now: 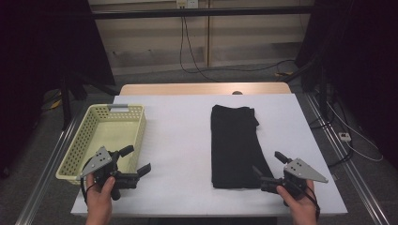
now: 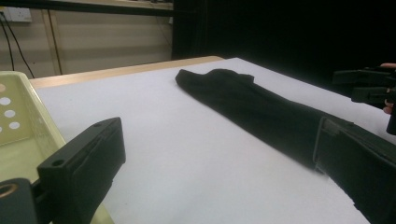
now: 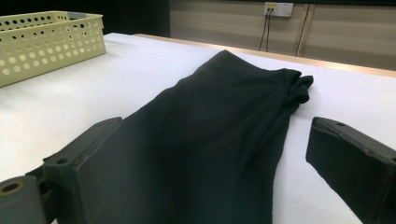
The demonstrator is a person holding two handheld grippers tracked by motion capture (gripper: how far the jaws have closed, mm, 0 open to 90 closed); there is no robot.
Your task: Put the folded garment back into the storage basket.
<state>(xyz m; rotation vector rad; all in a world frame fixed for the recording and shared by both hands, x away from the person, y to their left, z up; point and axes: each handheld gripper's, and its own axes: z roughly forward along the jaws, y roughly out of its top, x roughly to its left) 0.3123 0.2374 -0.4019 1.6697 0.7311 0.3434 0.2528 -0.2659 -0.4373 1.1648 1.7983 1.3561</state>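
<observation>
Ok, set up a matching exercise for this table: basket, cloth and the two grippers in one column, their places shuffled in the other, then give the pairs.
1. pale yellow perforated plastic basket
2. folded black cloth
3. left gripper
4. right gripper

A. at the cloth's near right corner, jaws open
B. lying flat, right of centre
C. at the table's left edge
D. at the basket's near end, jaws open

Pairs: 1-C, 2-B, 3-D, 4-A

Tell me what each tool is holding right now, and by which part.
Nothing is held. The left tool and right tool both stand open, clear of the folded black cloth.
</observation>
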